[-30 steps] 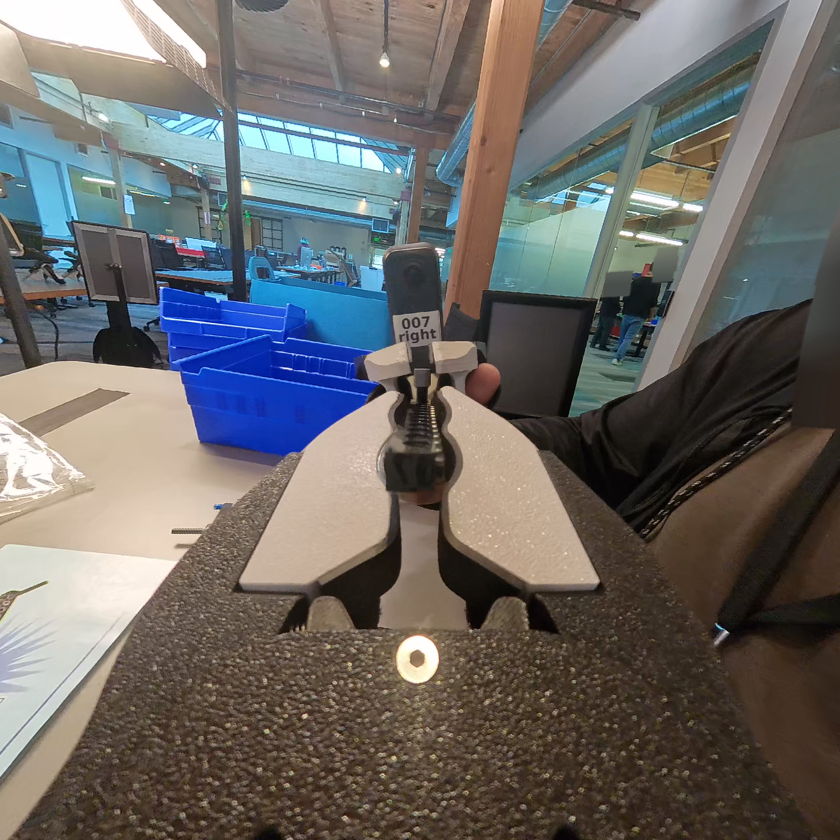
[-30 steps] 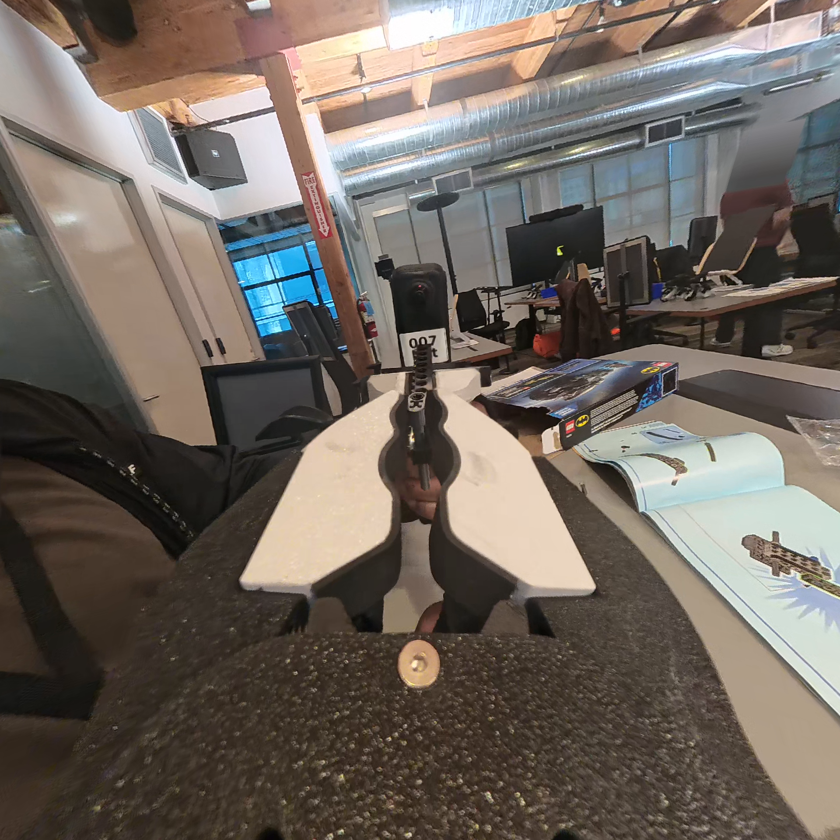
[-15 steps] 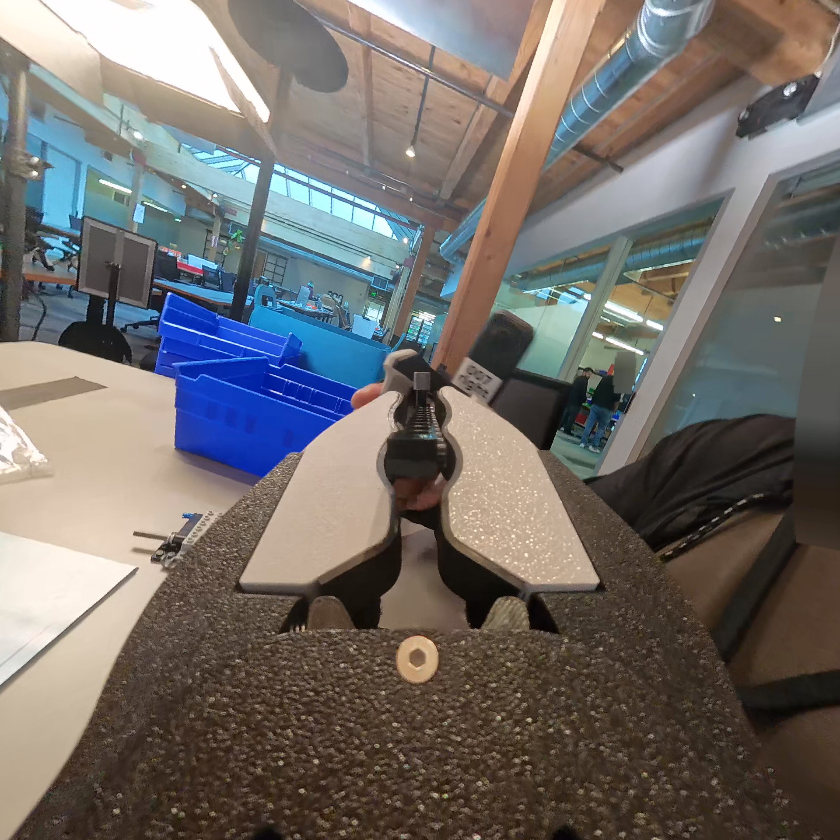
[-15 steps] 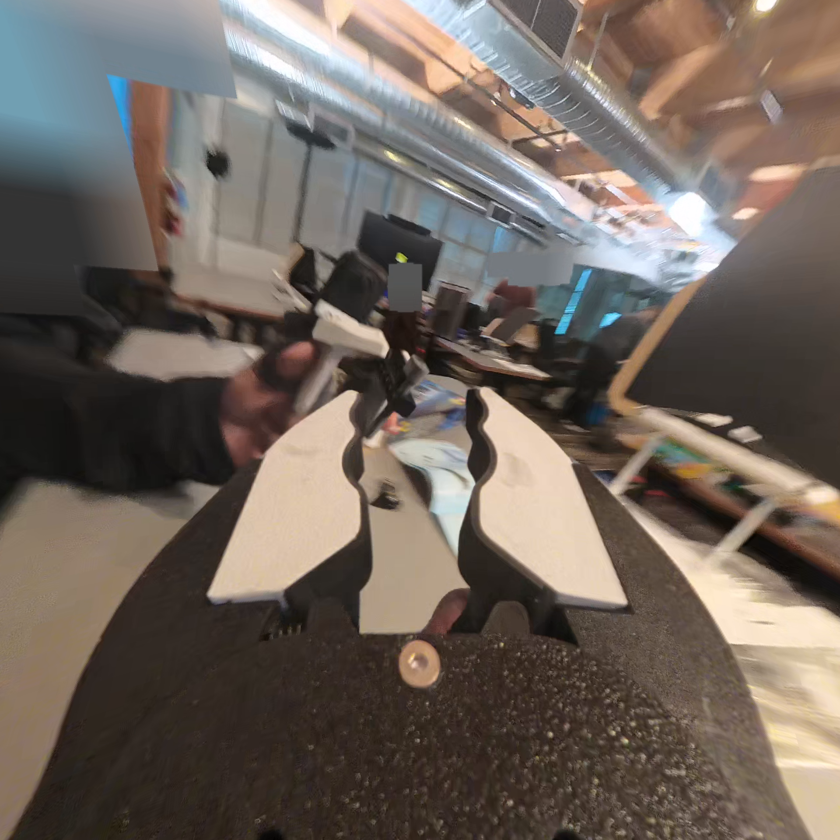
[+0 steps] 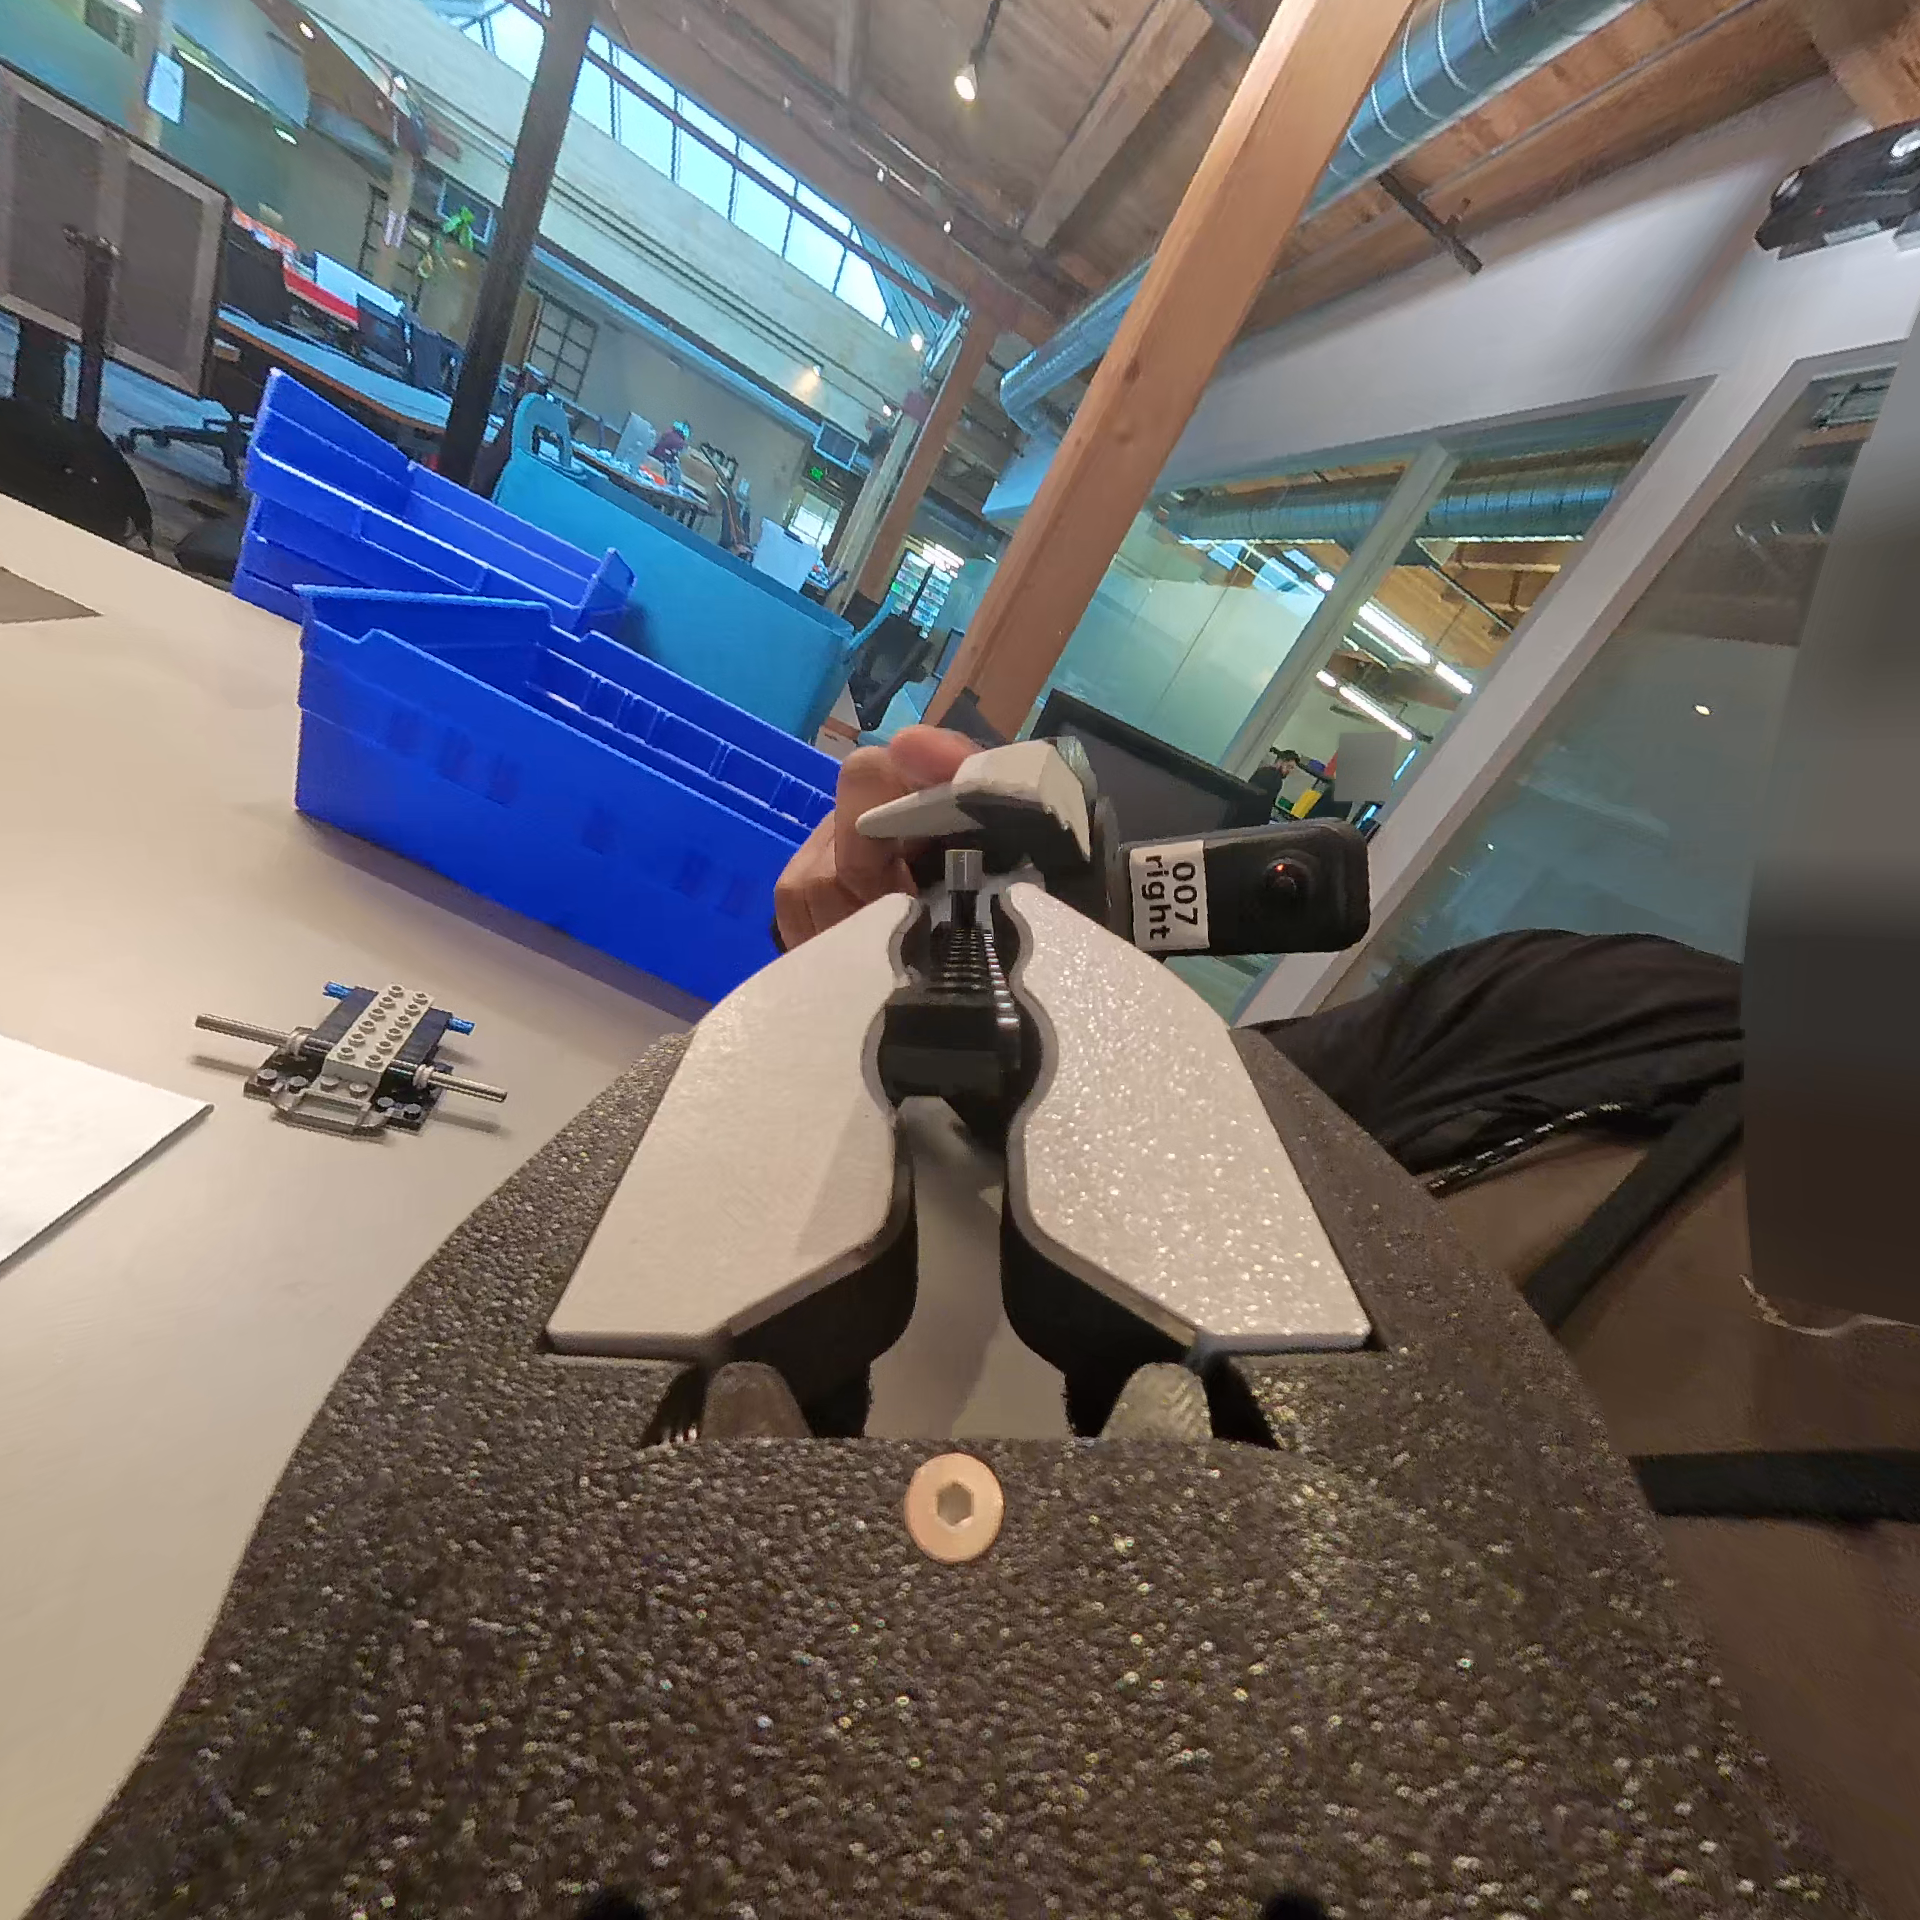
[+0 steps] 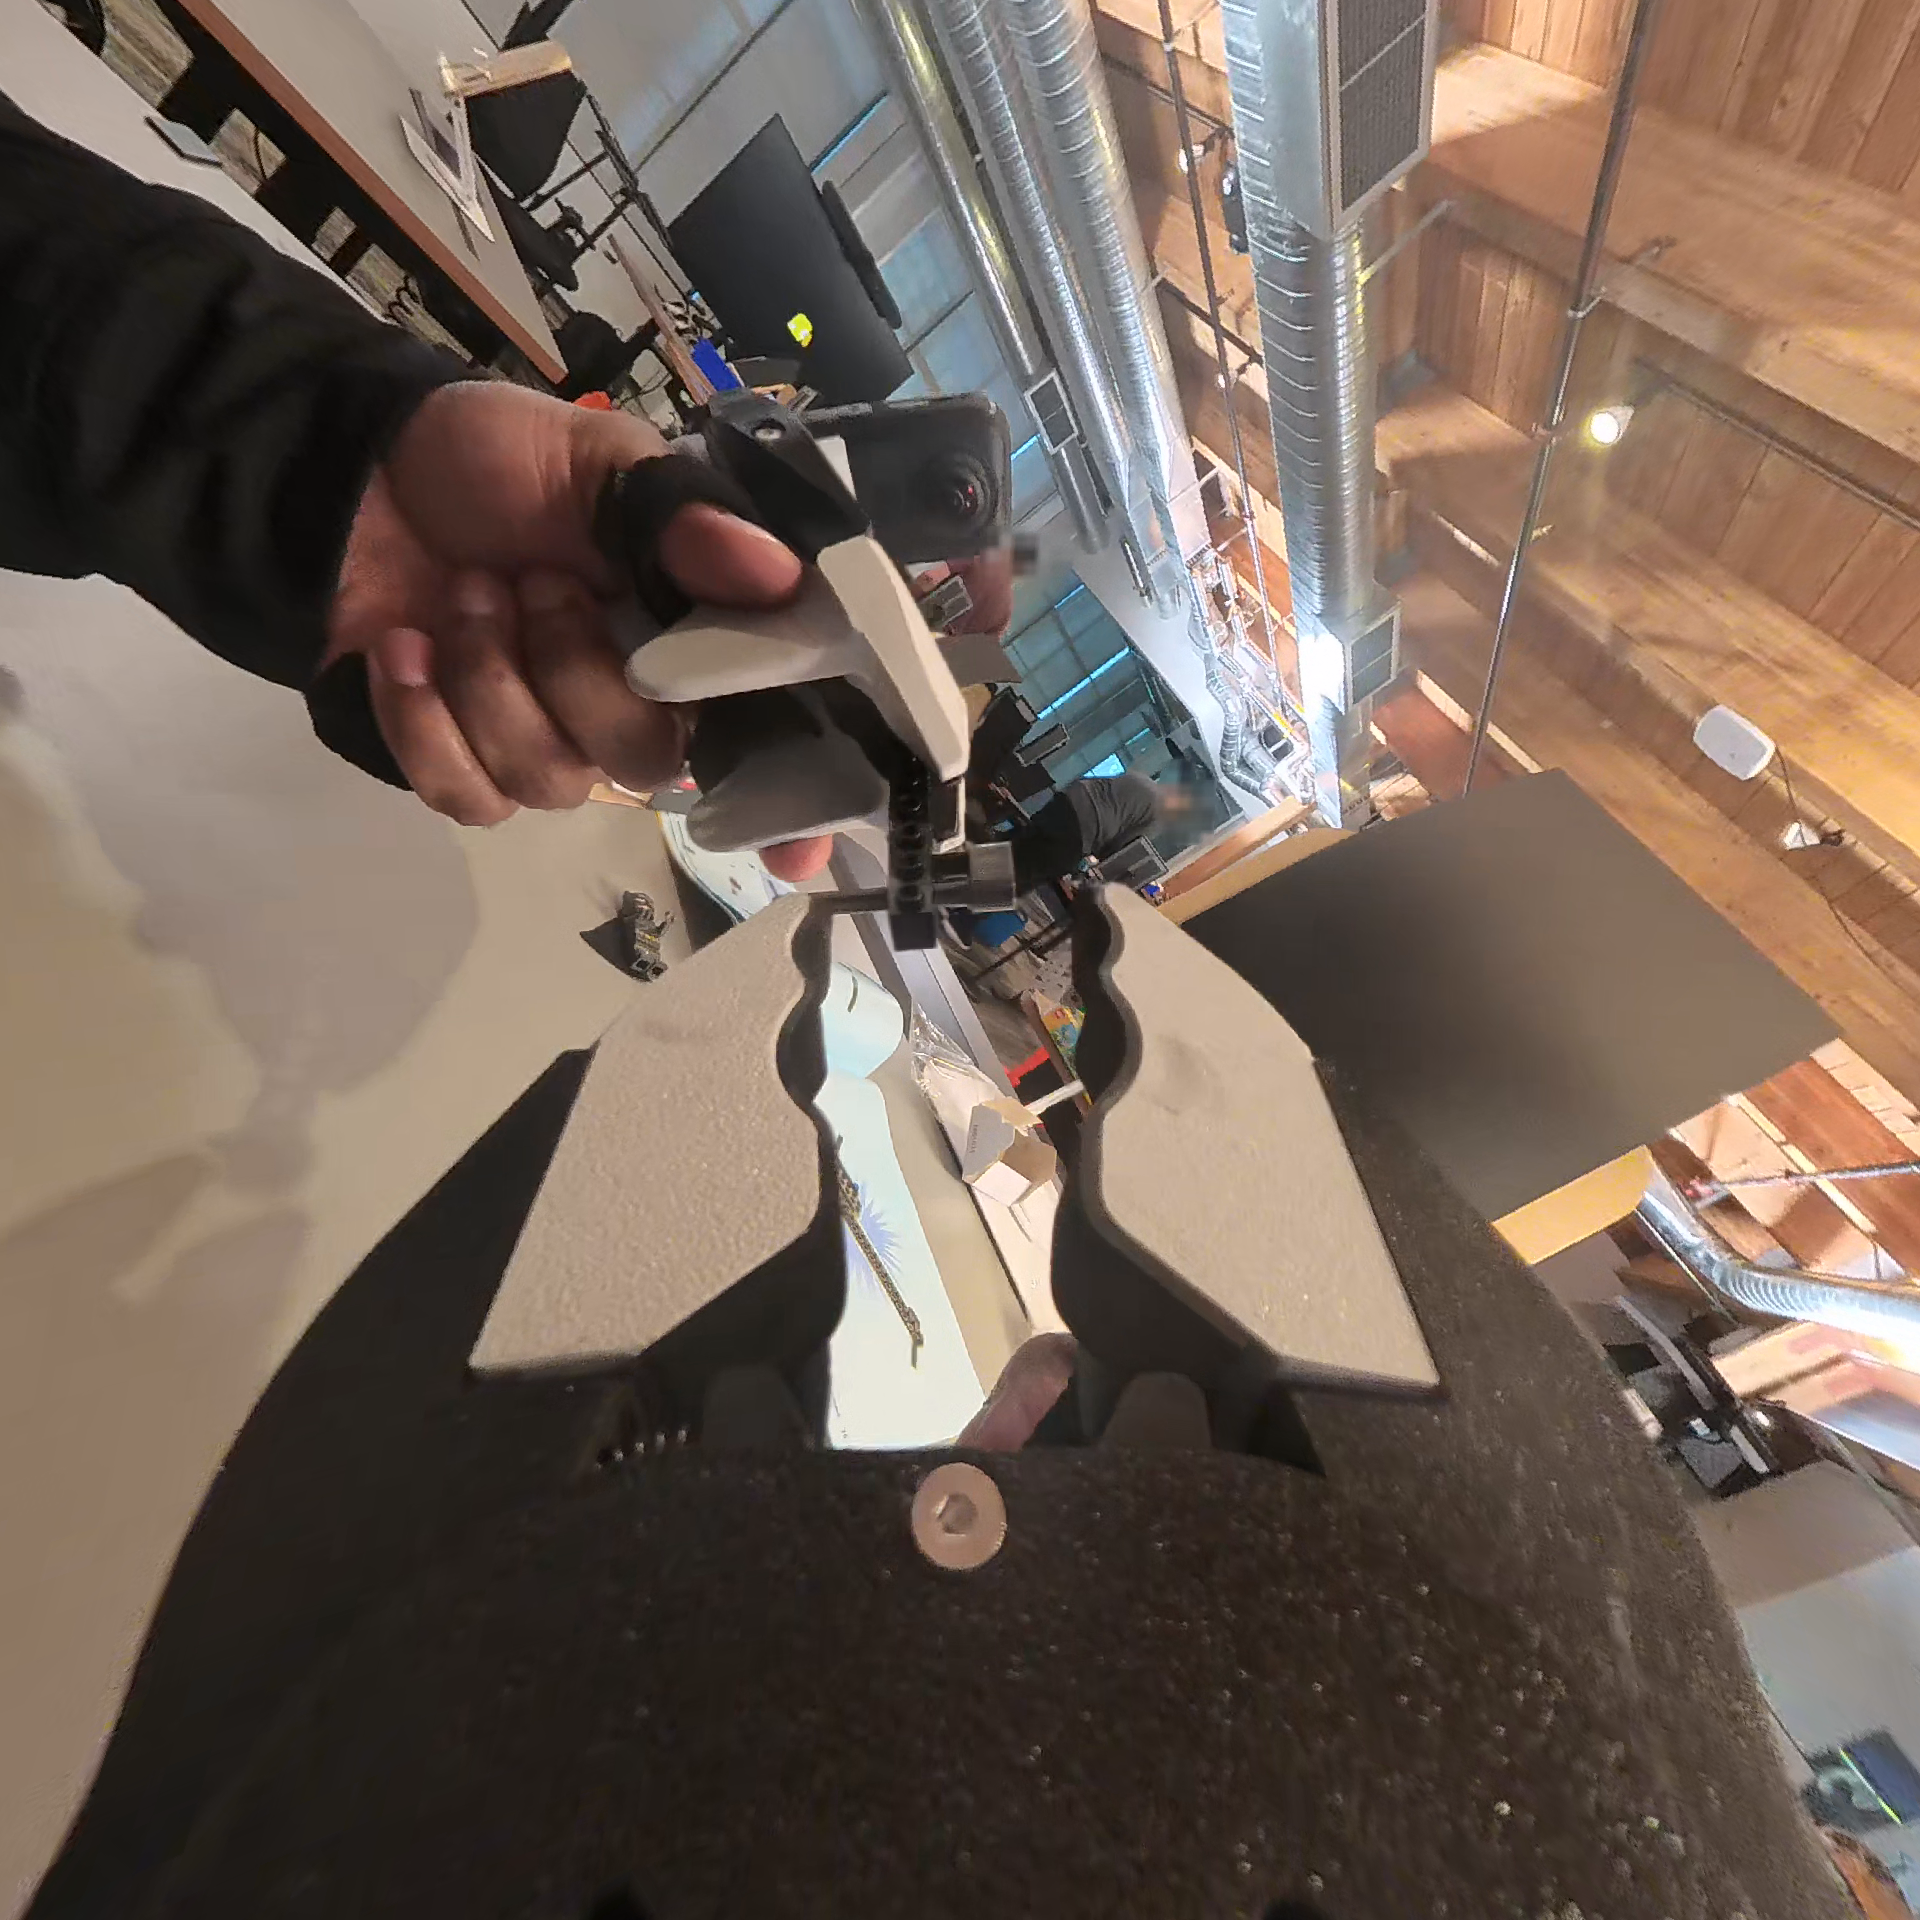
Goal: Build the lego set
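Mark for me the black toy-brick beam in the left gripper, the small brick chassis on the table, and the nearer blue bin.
black toy-brick beam (image 5: 961,1023), left wrist view, its near end block.
small brick chassis (image 5: 364,1049), left wrist view, grey studded top.
nearer blue bin (image 5: 520,800), left wrist view, front wall.

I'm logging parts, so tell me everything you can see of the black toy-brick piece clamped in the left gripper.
The black toy-brick piece is a long plastic beam with a row of round holes. A thin dark axle and a grey connector cross it near its free end. The left gripper pinches it between both pads, in the air above the table. The open right gripper flanks its tip without touching.
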Available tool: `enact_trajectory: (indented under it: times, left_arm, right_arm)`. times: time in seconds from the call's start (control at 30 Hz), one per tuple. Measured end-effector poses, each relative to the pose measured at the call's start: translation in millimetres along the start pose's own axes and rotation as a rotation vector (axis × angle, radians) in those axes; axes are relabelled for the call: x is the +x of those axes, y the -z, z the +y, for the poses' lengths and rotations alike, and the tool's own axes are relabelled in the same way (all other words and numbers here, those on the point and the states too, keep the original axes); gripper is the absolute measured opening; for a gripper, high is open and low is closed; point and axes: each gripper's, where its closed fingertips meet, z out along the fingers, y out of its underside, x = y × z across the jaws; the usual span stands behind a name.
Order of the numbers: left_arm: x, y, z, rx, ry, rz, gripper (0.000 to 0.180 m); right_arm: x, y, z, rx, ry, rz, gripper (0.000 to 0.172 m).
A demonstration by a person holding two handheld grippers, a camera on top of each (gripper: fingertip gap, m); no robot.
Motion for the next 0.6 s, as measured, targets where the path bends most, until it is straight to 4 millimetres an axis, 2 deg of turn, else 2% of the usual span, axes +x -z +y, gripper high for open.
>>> enact_trajectory:
  times: [0.23, 0.37, 0.6]
  left_arm:
    - [1.7, -3.6, 6.3, -0.033, 0.009, 0.014, 0.012]
    - [0.6, -3.7, 5.8, -0.025, 0.02, 0.013, 0.012]
    - [-1.8, -4.6, 6.8, -0.013, 0.052, 0.02, 0.012]
  right_arm:
    - [-3.8, 4.0, 2.3, -0.001, 0.009, -0.044, 0.038]
    - [-6.0, 3.8, 2.7, -0.002, 0.02, -0.052, 0.028]
    - [-7.2, 4.1, 5.1, -0.012, 0.011, -0.065, 0.024]
